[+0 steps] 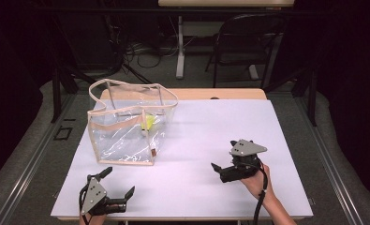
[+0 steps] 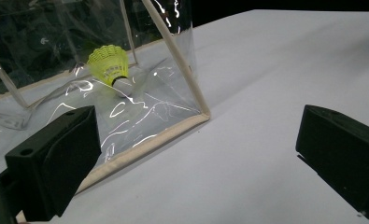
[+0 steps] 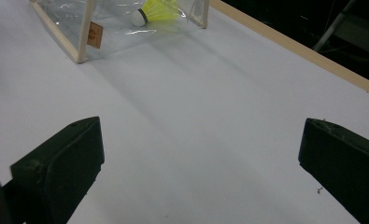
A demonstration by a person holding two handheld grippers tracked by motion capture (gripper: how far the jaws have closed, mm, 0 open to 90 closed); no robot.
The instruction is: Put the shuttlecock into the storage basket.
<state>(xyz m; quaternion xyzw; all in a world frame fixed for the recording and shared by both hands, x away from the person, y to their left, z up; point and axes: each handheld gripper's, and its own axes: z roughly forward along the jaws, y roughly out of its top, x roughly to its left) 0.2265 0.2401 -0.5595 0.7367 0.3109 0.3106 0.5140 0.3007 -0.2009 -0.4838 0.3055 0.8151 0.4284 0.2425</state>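
Yellow shuttlecock (image 2: 108, 64) lay inside clear bag (image 1: 126, 140) on white table (image 1: 210, 136), left gripper (image 1: 119, 187) and right gripper (image 1: 222, 161) nearby, jaws spread wide, empty.

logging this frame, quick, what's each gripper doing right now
Left gripper: open, jaws wide apart, holding nothing, near the clear plastic bag with beige trim.
Right gripper: open, holding nothing, over the white table.

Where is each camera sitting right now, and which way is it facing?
High view: above the table's near side, looking forward and down; left gripper, right gripper and the right hand show.
Left gripper view: low by the clear bag, facing its corner between open jaws.
Right gripper view: low over the white table, facing the bag's far end.
All views share the yellow shuttlecock inside the bag.
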